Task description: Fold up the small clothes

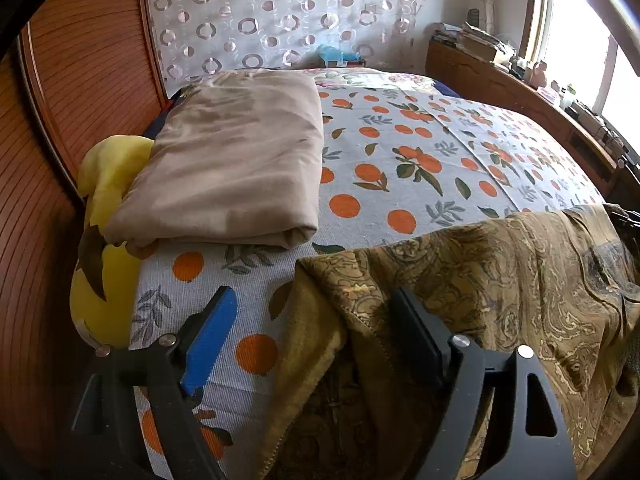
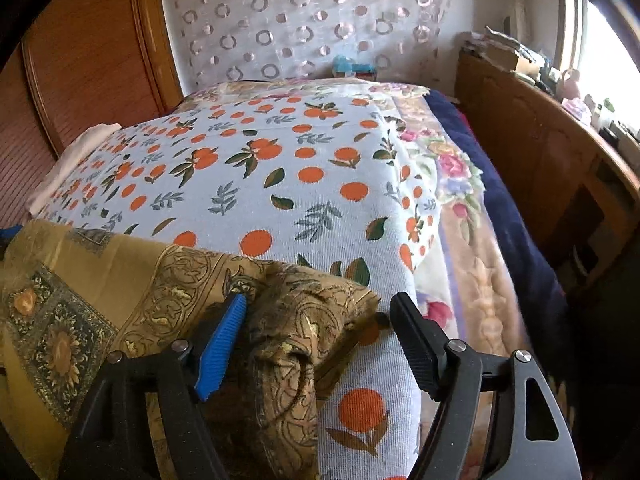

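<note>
An olive-gold paisley garment (image 1: pixel 480 280) lies across the near edge of the bed on an orange-print cover (image 1: pixel 400 152). My left gripper (image 1: pixel 312 320) is open, its jaws wide apart astride the garment's left edge. In the right wrist view the same garment (image 2: pixel 120 300) lies at lower left. Its bunched right corner (image 2: pixel 296 340) sits between the wide-open jaws of my right gripper (image 2: pixel 320 320). The blue pad (image 2: pixel 224 344) touches the bunched cloth; the black pad (image 2: pixel 412 340) stands apart from it.
A folded beige cloth (image 1: pixel 232 160) lies on the bed's left side, over a yellow plush (image 1: pixel 104 240). A wooden wall panel (image 1: pixel 80 60) runs along the left. A cluttered wooden cabinet (image 2: pixel 540 152) and window stand right. A floral blanket (image 2: pixel 452 208) hangs off the bed's right edge.
</note>
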Available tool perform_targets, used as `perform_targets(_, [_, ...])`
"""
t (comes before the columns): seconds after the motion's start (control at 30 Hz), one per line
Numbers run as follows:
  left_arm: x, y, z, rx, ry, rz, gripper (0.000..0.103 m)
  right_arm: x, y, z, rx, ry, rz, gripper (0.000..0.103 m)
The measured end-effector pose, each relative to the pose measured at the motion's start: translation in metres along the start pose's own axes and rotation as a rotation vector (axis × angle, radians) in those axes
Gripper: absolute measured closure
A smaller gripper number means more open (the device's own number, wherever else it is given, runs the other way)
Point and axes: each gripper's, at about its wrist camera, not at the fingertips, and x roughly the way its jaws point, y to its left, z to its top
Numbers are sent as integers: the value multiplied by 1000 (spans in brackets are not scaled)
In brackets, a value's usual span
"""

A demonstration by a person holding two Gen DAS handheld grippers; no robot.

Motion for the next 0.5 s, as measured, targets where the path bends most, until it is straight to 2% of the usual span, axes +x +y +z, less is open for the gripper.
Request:
perform_targets(0.2, [0,2,0,3,3,-5,22,1,8,-1,-47,8,4,27])
perform_targets(0.3, [-1,0,2,43,8,-42,36,0,9,-2,-63,6,21,33])
perform_targets(0.37, [-1,-2,3,60,21,-60,50,-1,9,-3,-72,5,35,39])
perform_targets(0.43, [-3,-7,4,82,30,-75,61,-4,12,-4,-93,0,53,56])
perform_targets(0.47, [-4,-10,3,96,32,-77,72,-6,14,-5,-105,0,65,62])
perform_targets(0.5, [-6,-13,2,103,34,-90,82,-8,15,-6,-108,1,86,78])
